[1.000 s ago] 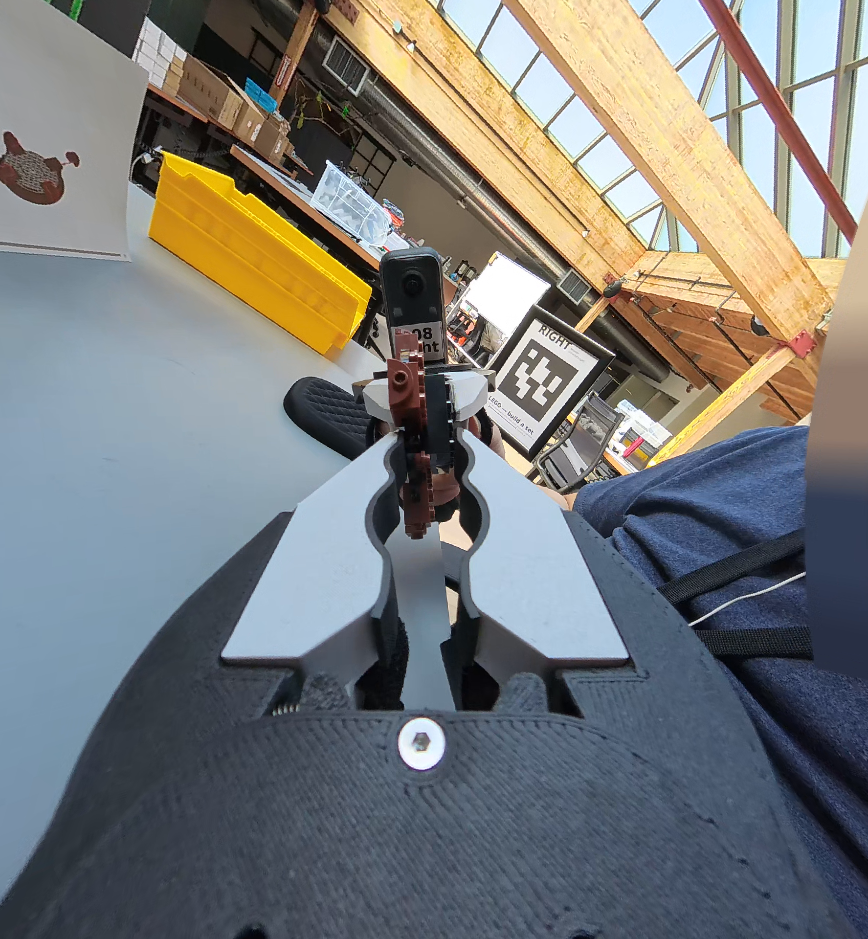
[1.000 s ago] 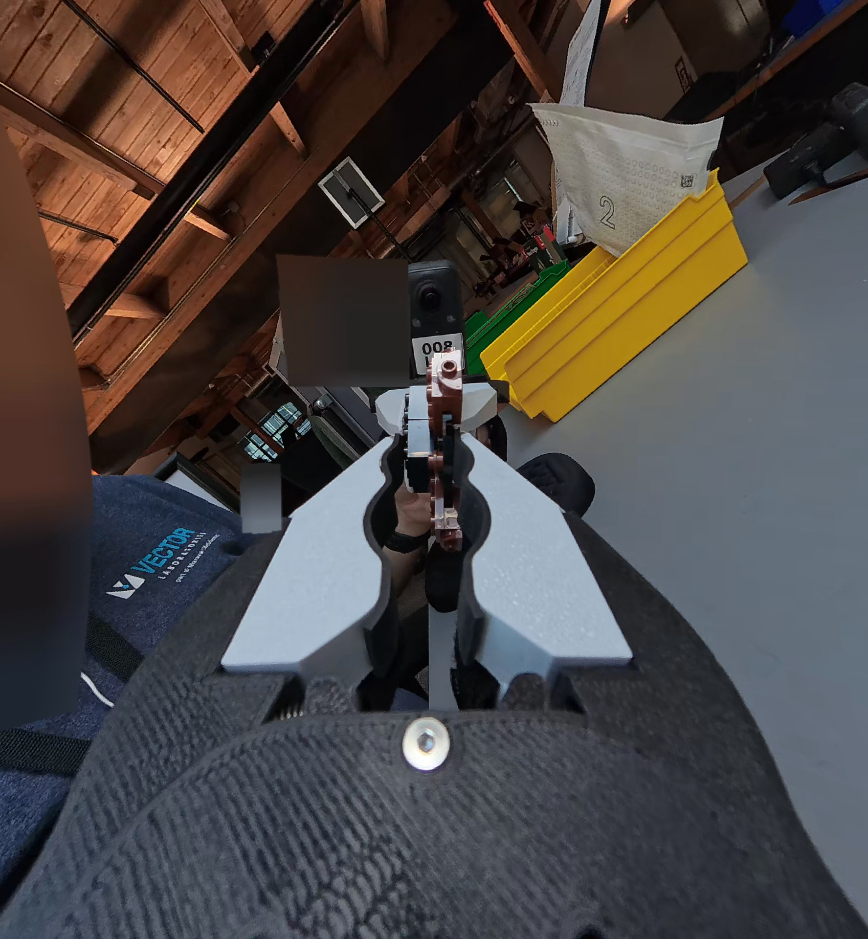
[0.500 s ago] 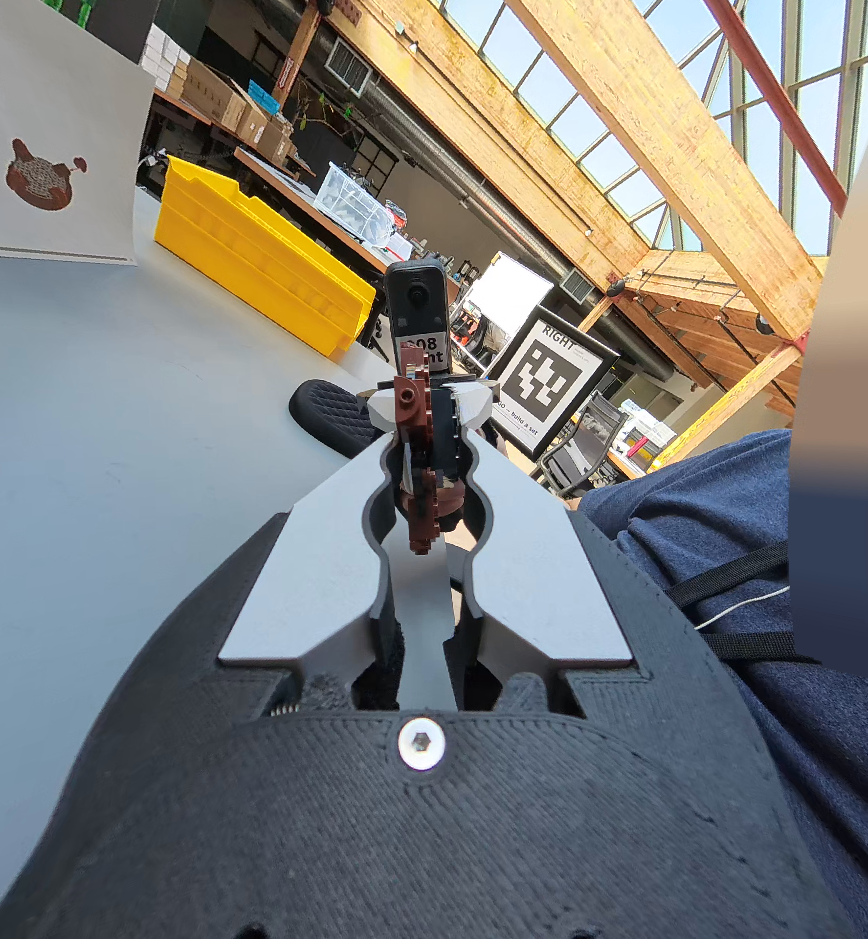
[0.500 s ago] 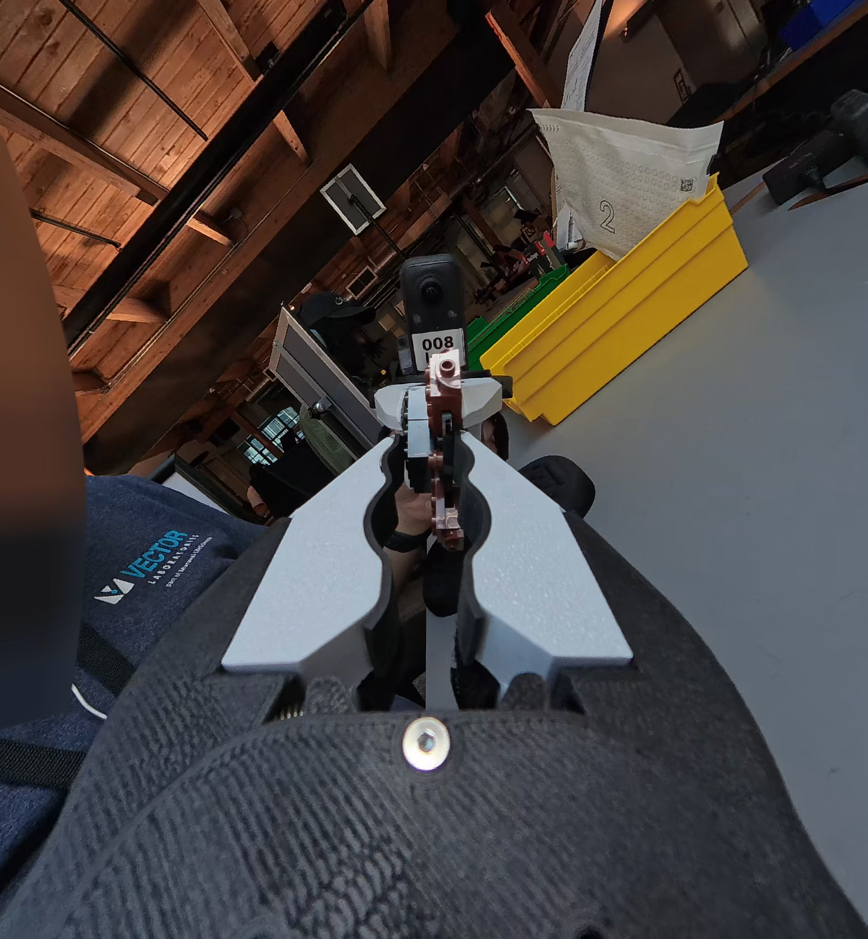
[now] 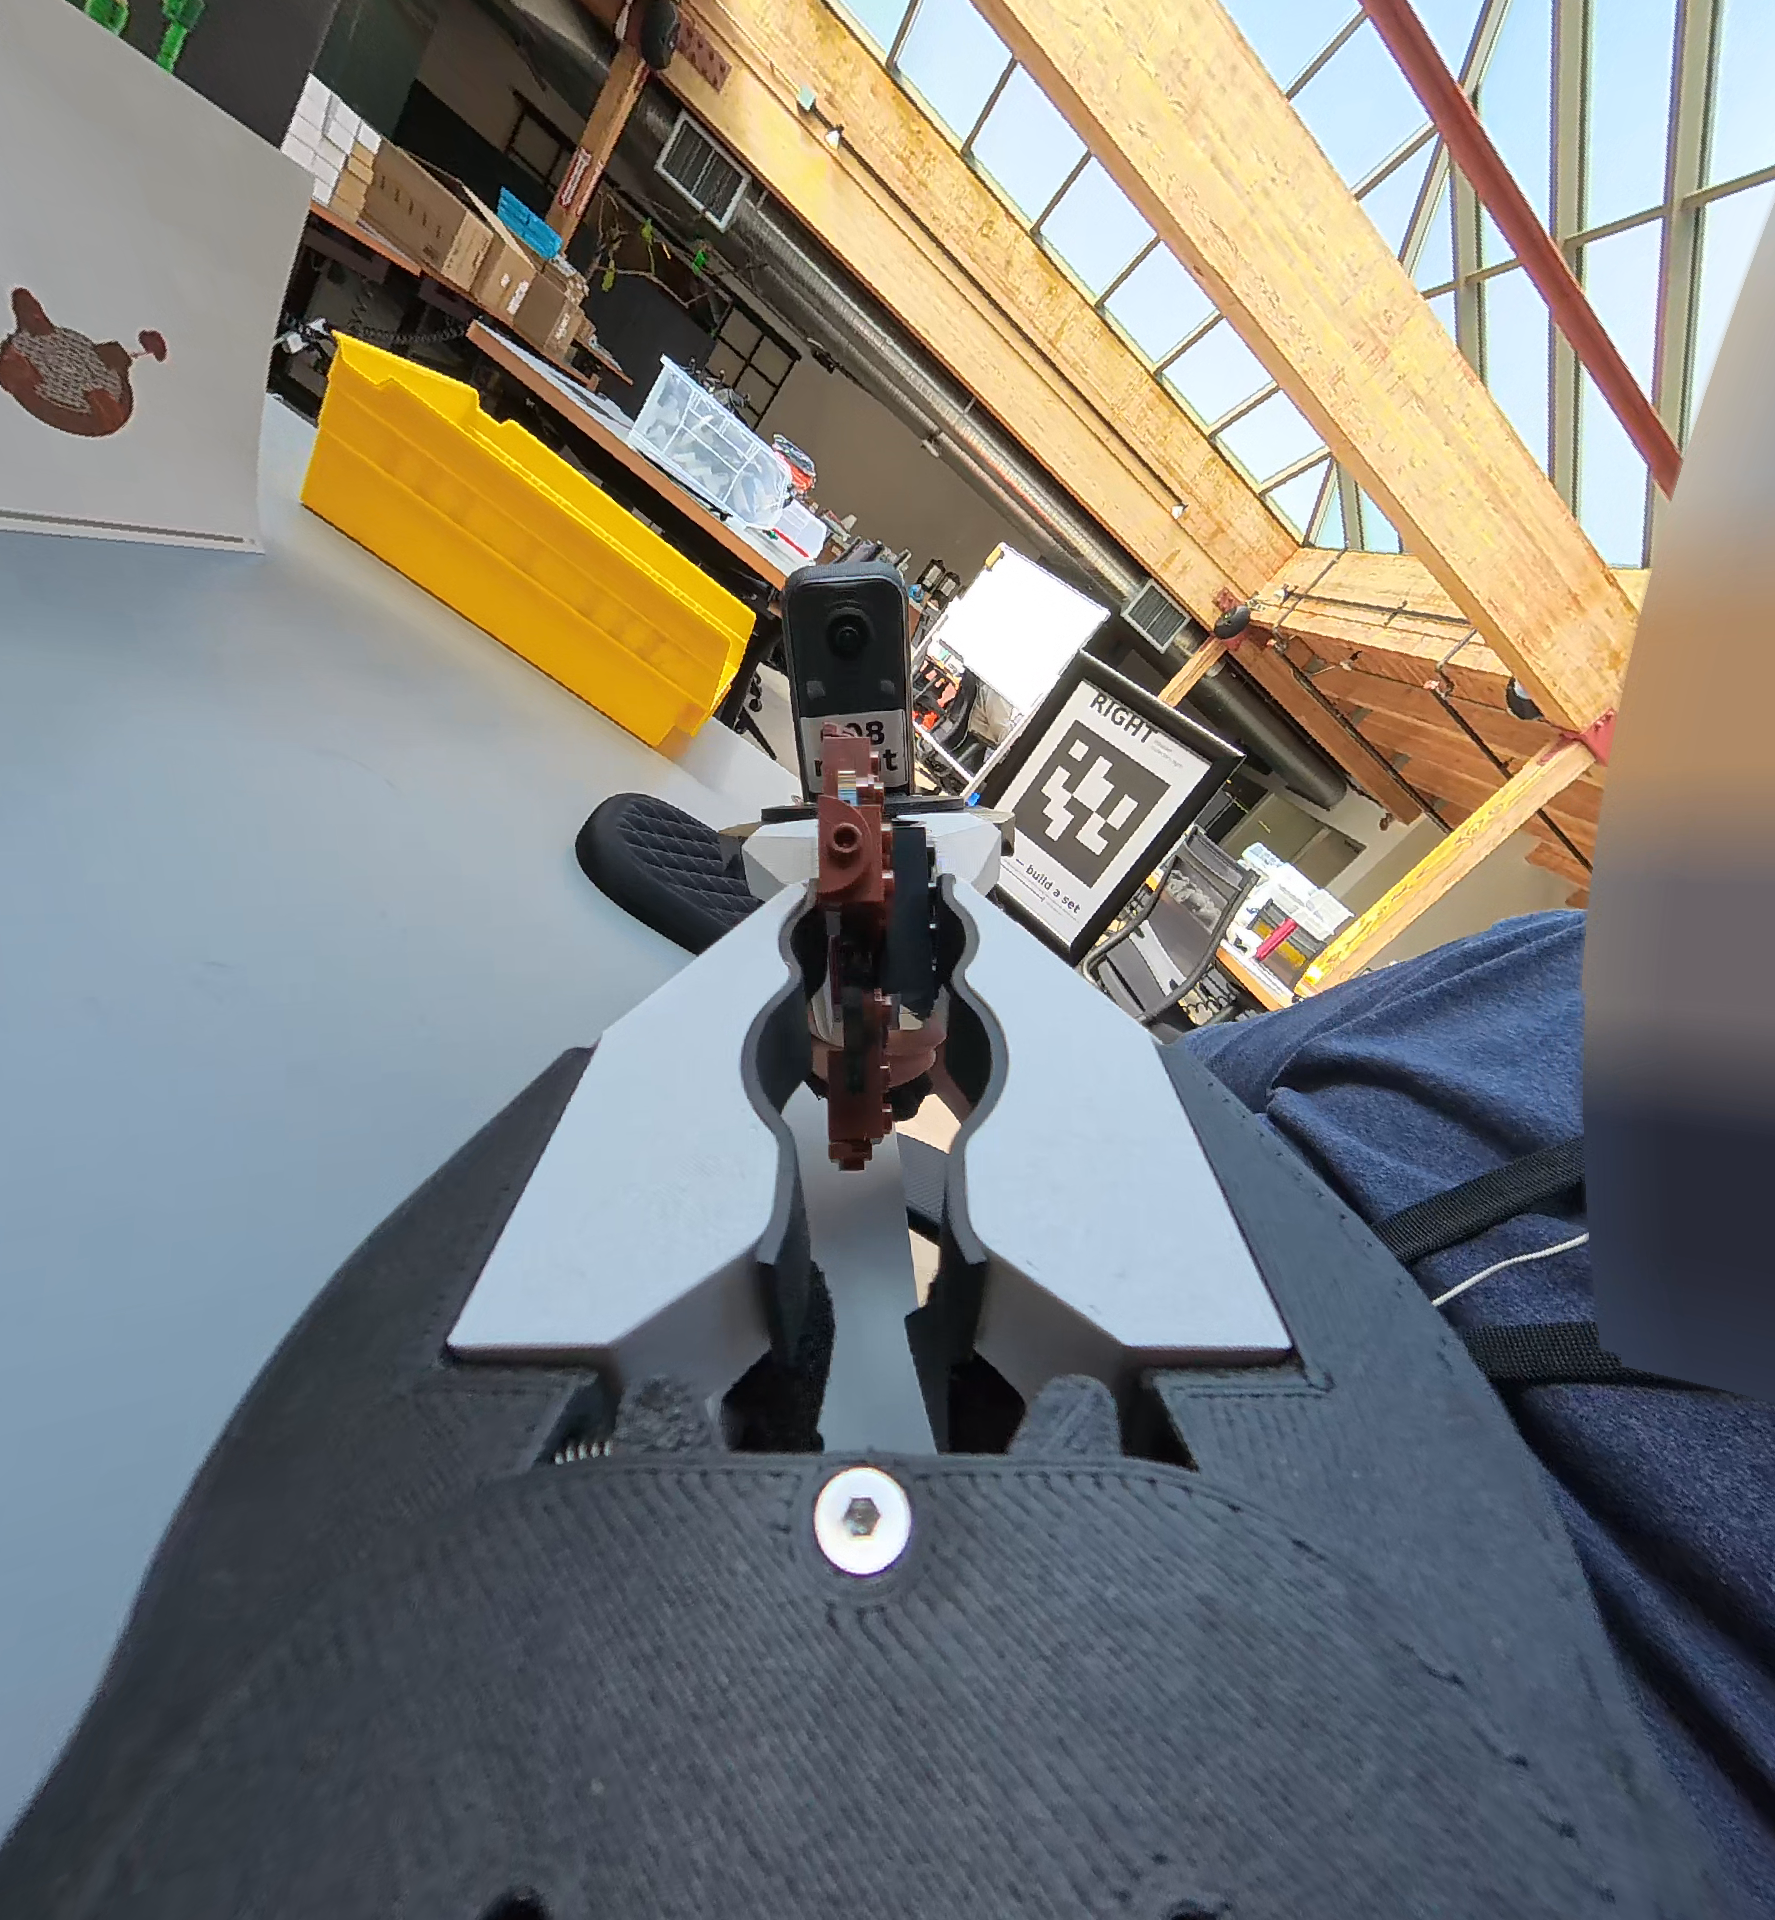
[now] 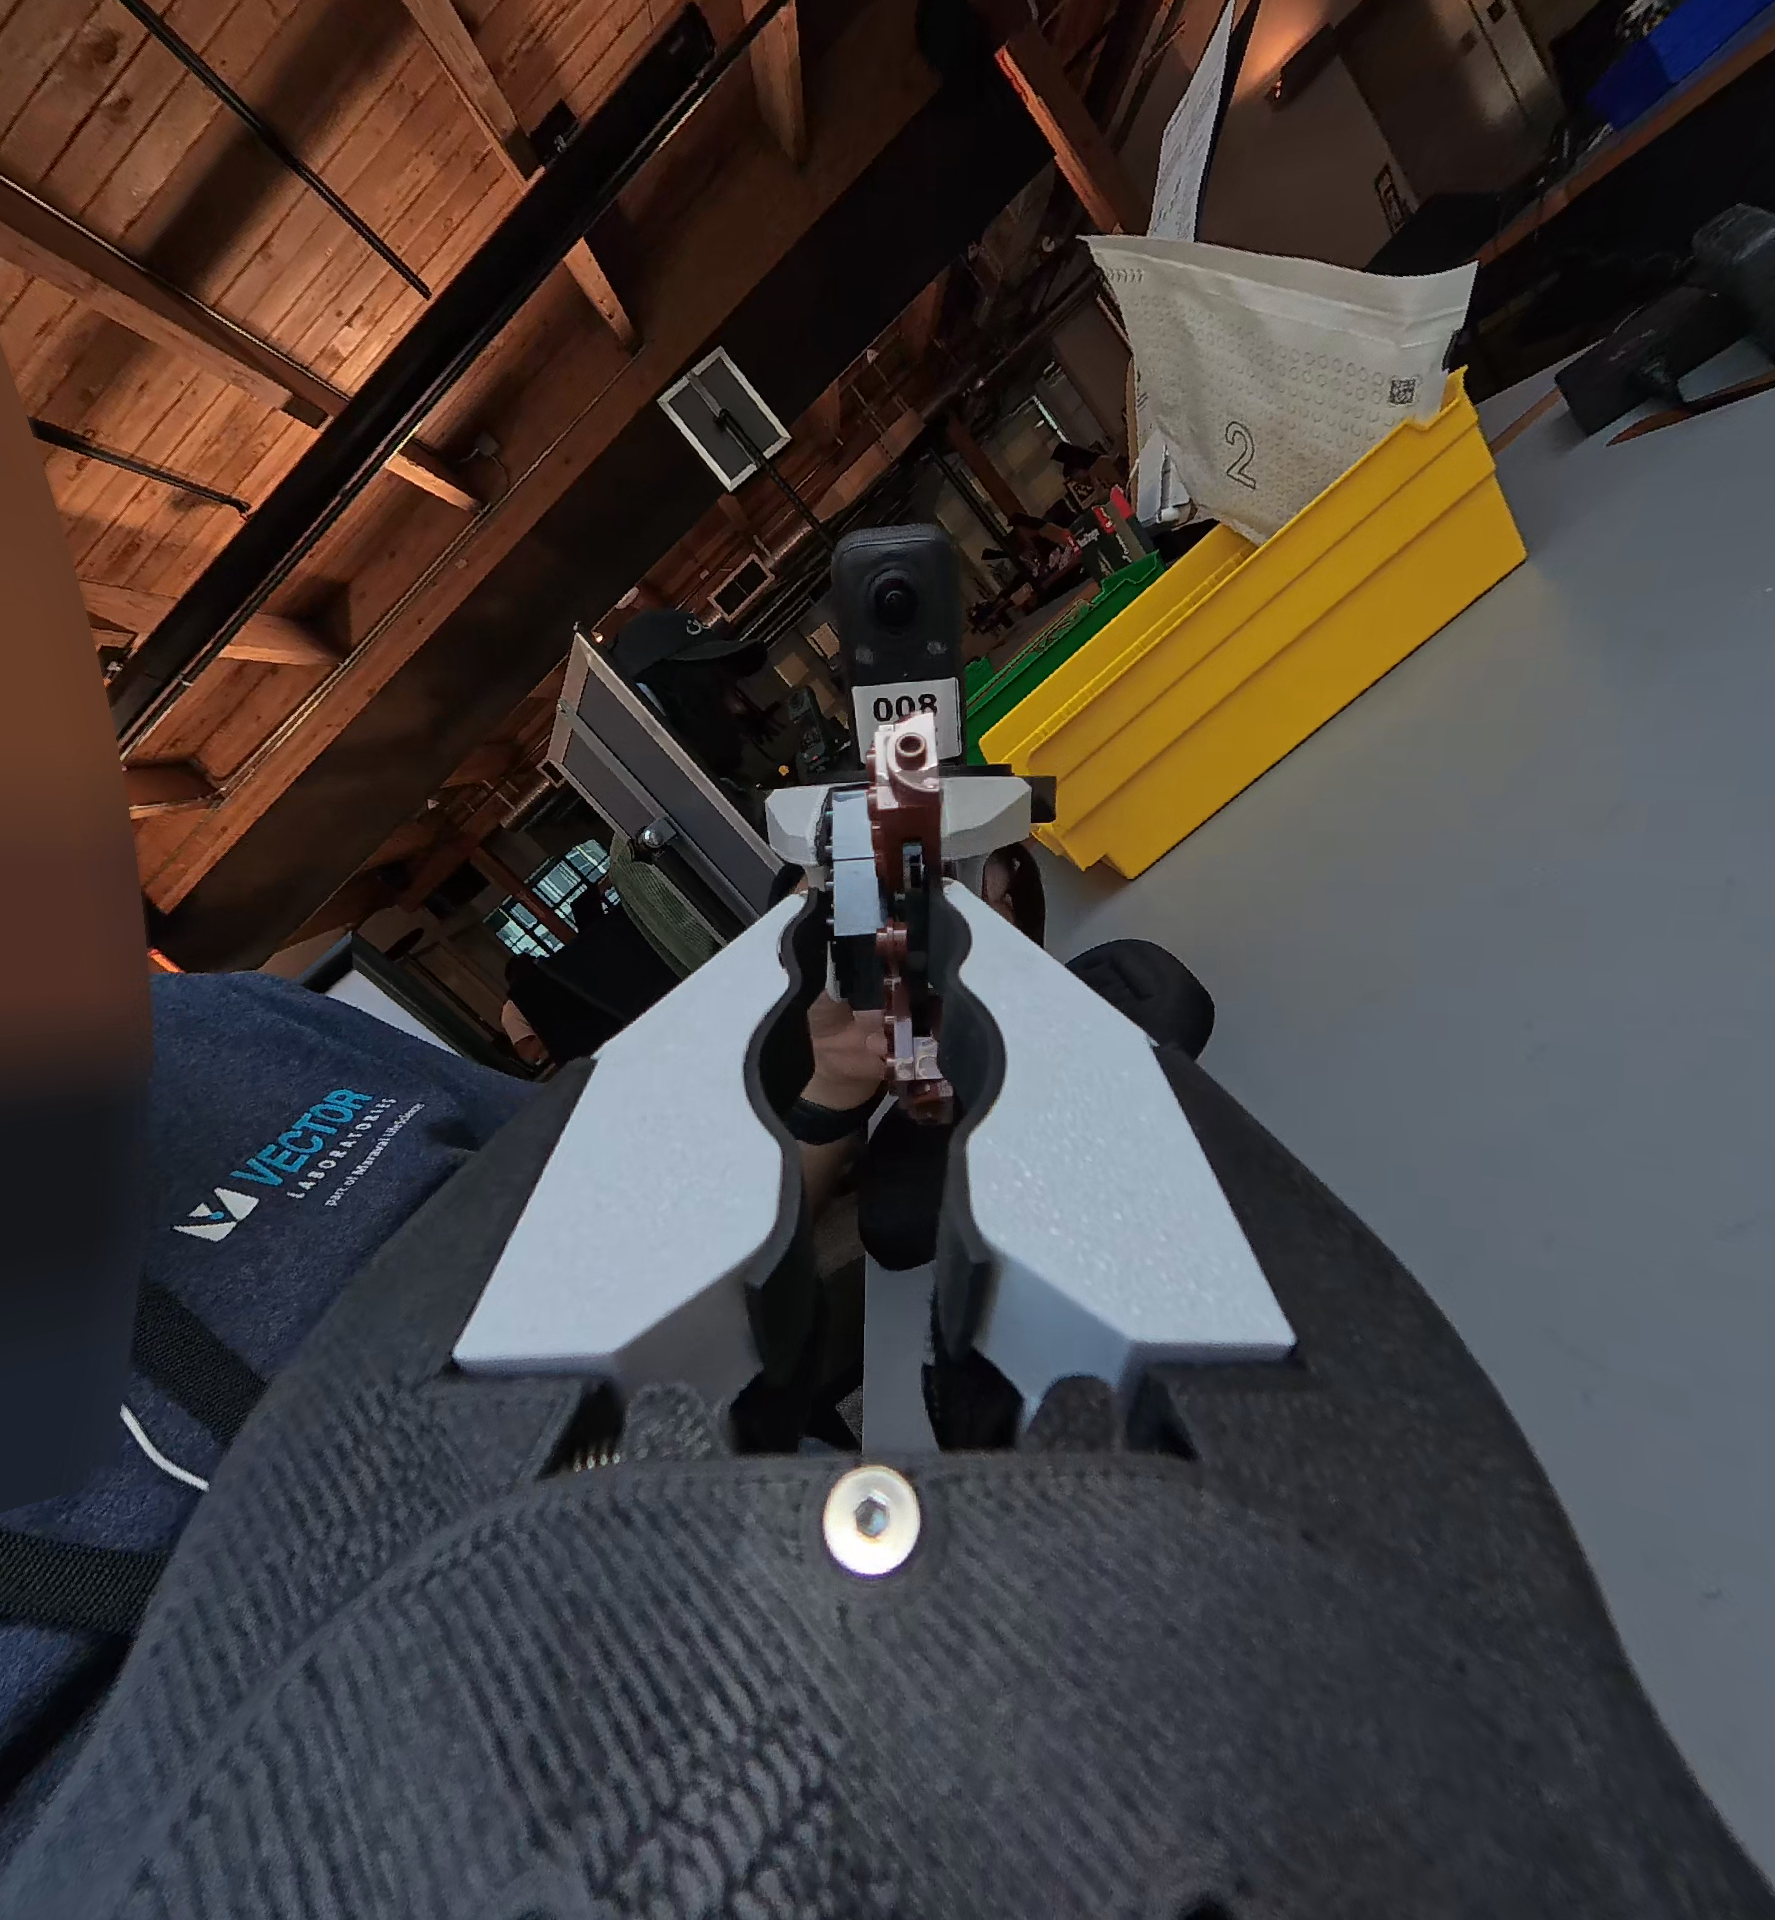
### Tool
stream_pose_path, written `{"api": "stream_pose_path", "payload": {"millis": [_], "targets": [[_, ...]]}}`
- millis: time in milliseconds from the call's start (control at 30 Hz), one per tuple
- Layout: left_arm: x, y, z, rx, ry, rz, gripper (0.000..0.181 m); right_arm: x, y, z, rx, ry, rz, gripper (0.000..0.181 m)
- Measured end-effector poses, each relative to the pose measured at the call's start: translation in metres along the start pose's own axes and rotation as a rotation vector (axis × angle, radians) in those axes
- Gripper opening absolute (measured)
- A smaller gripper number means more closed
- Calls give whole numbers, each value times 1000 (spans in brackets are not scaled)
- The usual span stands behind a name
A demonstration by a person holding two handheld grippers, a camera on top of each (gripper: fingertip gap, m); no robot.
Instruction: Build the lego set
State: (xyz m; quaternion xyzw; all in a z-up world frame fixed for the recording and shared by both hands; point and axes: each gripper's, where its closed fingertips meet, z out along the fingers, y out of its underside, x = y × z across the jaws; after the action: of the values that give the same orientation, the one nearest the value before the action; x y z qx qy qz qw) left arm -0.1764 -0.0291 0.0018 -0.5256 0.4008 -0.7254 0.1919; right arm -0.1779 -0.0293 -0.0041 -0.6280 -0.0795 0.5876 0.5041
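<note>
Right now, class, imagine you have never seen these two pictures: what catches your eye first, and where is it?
First, the reddish-brown lego build, pinched edge-on between both tongs, which meet tip to tip in mid-frame, left and right. Next, the yellow bin on the grey table behind, with a white bag sticking out of it in the right wrist view.

Timber beams under bright skylights; grey table; yellow bin.
</note>
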Motion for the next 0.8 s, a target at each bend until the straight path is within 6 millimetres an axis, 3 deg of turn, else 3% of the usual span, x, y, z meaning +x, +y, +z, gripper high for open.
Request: {"api": "stream_pose_path", "payload": {"millis": [233, 533, 800], "targets": [[1, -2, -1, 44, 37, -58, 17, -1, -7, 0, 31, 24, -41, 23], [-7, -1, 2, 33, -45, -16, 15, 14, -9, 1, 39, 92, 32, 25], [-3, -2, 3, 57, 12, -81, 16, 6, -10, 1, 45, 34, 56, 20]]}}
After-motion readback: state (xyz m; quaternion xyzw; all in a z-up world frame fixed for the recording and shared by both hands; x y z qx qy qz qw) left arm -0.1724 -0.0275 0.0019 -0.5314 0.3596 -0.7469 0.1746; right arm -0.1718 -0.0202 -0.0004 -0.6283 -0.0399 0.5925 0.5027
